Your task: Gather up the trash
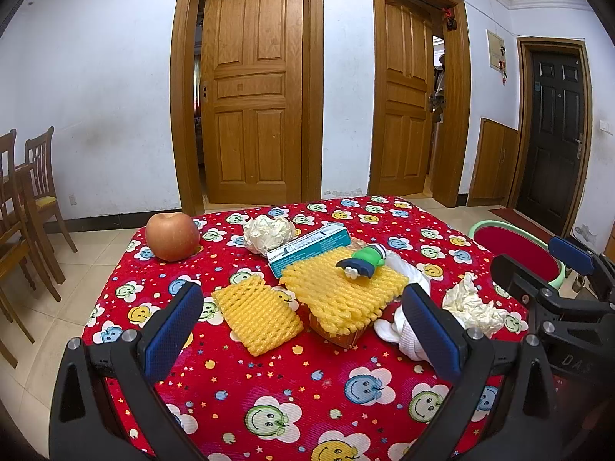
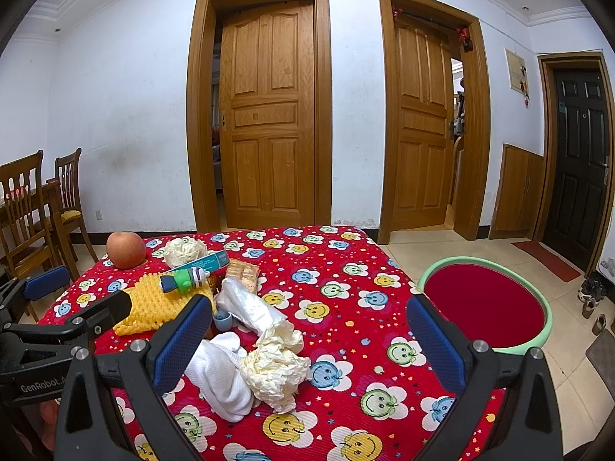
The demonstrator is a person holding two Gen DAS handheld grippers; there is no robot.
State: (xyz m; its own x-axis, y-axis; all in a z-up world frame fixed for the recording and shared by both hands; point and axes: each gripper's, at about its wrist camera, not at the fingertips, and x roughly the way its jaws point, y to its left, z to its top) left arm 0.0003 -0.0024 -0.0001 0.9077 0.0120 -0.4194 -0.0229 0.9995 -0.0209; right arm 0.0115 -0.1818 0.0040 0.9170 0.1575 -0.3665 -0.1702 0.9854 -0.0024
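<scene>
Both jaws released, empty. Right gripper [image 2: 309,340] hovers level over the crumpled tissue [image 2: 276,368], apparently chosen first as the trash nearest the basin [image 2: 544,324], which stands on the floor beside the worktop [image 2: 346,265]. Left gripper [image 1: 303,328] faces the foam nets [image 1: 257,317], farther from the basin

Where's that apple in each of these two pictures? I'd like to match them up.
Left wrist view: the apple sits at the far left corner of the table, upper left of the picture's centre.
Right wrist view: the apple is again at the table's far left corner, near the picture's left edge.
Shared landmark: the crumpled paper ball just right of the apple.
</scene>
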